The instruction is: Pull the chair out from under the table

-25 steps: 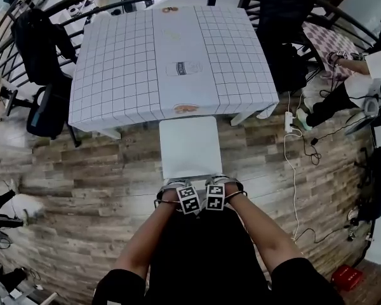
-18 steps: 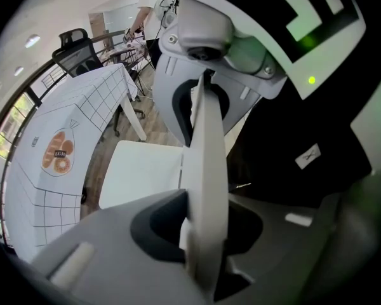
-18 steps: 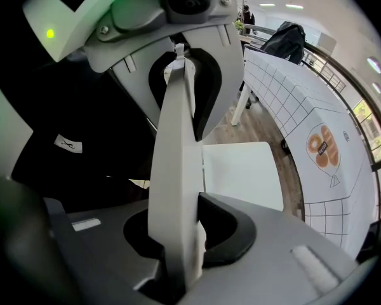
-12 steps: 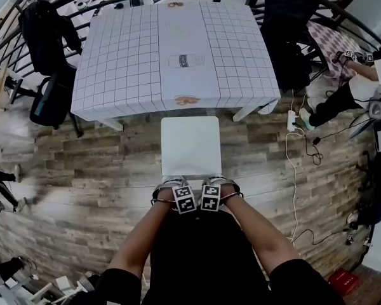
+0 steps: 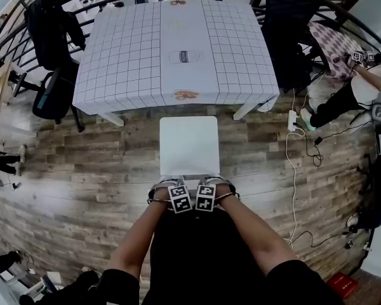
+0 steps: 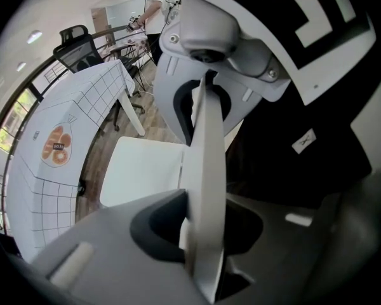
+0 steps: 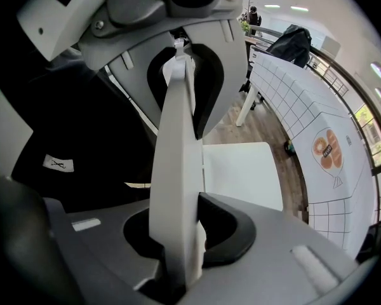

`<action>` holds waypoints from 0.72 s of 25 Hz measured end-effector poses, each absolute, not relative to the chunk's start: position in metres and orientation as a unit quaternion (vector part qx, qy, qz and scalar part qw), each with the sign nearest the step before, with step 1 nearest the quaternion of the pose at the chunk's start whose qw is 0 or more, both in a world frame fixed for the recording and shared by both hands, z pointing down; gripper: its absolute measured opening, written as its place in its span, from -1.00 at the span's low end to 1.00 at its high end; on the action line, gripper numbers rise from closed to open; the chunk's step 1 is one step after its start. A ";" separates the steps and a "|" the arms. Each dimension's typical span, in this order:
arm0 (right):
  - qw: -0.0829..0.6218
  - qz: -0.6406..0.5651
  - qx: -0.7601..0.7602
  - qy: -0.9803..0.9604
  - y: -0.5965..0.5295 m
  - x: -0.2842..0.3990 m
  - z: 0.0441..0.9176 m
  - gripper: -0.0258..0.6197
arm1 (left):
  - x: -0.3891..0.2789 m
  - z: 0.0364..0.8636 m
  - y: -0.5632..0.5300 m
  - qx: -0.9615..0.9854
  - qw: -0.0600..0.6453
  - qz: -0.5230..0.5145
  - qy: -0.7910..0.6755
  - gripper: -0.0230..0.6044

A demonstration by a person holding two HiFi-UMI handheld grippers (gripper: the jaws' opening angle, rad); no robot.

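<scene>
Head view: white square-seated chair (image 5: 189,146) stands on the wood-plank floor (image 5: 82,183), its seat clear of the table with the white grid-patterned cloth (image 5: 127,56), near that table's front edge. The left gripper (image 5: 171,184) and right gripper (image 5: 211,182) sit side by side at the chair's back.

Left gripper view: jaws clamped on the thin white backrest panel (image 6: 206,151).

Right gripper view: jaws likewise clamped on the backrest panel.
</scene>
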State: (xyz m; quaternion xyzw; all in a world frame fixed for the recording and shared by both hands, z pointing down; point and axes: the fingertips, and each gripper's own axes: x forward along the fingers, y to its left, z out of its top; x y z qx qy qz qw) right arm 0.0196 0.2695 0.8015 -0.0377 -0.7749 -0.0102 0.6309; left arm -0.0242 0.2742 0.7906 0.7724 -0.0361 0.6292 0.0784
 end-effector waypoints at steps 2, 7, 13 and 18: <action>0.629 -0.013 -0.032 -0.777 0.269 0.014 0.810 -0.69 | -0.029 0.798 0.274 0.772 0.078 0.630 -0.045 -0.64; 0.631 -0.023 -0.030 -0.775 0.272 0.010 0.821 -0.68 | -0.033 0.807 0.277 0.773 0.076 0.626 -0.060 -0.64; 0.629 -0.033 -0.032 -0.776 0.280 0.015 0.834 -0.69 | -0.028 0.818 0.287 0.774 0.078 0.626 -0.063 -0.63; 0.625 -0.024 -0.046 -0.779 0.293 0.031 0.808 -0.68 | -0.012 0.792 0.303 0.771 0.086 0.628 -0.067 -0.64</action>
